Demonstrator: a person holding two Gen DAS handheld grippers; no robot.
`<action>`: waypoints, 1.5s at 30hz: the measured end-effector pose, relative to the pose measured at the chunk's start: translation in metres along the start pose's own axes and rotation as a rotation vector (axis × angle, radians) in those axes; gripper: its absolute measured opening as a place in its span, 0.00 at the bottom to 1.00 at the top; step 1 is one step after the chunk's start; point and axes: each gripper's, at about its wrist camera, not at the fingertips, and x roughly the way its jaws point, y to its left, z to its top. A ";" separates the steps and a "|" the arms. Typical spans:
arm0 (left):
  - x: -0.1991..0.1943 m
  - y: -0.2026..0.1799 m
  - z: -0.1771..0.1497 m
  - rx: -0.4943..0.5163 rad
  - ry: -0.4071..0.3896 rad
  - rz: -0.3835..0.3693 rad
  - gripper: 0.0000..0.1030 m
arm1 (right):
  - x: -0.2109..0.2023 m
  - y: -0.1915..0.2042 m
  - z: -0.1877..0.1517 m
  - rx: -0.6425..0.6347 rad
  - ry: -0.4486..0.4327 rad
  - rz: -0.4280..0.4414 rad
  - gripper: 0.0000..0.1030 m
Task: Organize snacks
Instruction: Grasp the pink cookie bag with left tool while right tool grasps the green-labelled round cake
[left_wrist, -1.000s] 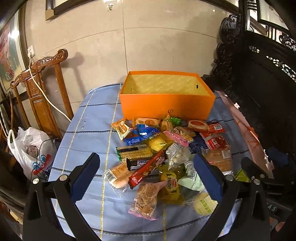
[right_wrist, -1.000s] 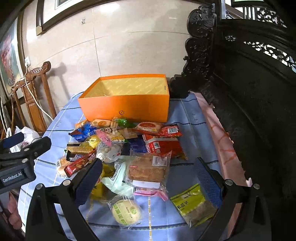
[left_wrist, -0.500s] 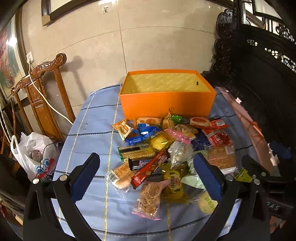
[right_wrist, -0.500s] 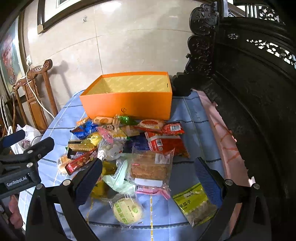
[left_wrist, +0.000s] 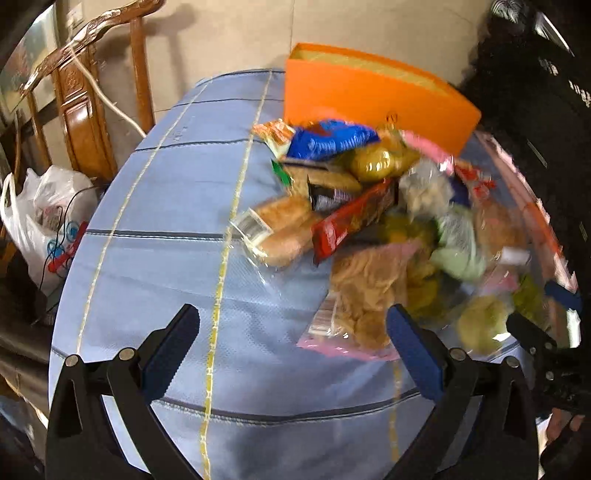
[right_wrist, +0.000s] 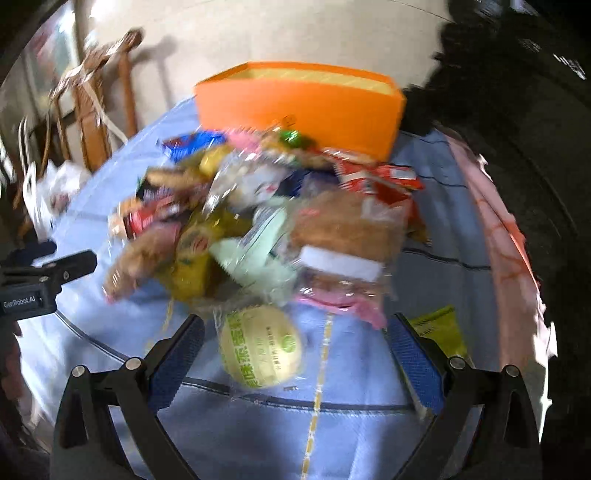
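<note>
A pile of wrapped snacks (left_wrist: 369, 206) lies on a blue tablecloth (left_wrist: 166, 206) in front of an open orange box (left_wrist: 369, 96). My left gripper (left_wrist: 291, 347) is open and empty, low over the cloth, with a pink-edged cracker bag (left_wrist: 365, 295) just beyond its right finger. My right gripper (right_wrist: 295, 354) is open and empty, its fingers either side of a round yellow pastry pack (right_wrist: 262, 347). The snack pile (right_wrist: 280, 221) and the orange box (right_wrist: 306, 107) lie beyond it. Both views are motion-blurred.
A carved wooden chair (left_wrist: 92, 96) and a white plastic bag (left_wrist: 44, 218) stand left of the table. Dark carved furniture (right_wrist: 517, 147) stands on the right. A green snack packet (right_wrist: 439, 328) lies by my right finger. The left gripper shows at the left in the right wrist view (right_wrist: 44, 273).
Both grippers have dropped and moved forward toward the snack pile, so the snacks look much bigger. The right gripper now straddles the round pastry pack. Both stay open.
</note>
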 end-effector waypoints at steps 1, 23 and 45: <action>0.004 -0.005 -0.002 0.032 -0.010 -0.009 0.96 | 0.010 0.007 -0.003 -0.026 0.005 0.006 0.97; 0.028 -0.040 -0.013 0.114 0.019 -0.214 0.48 | 0.013 -0.001 0.000 0.100 0.096 0.024 0.62; -0.067 -0.041 0.110 0.083 -0.239 -0.207 0.48 | -0.070 -0.059 0.126 0.175 -0.257 0.051 0.54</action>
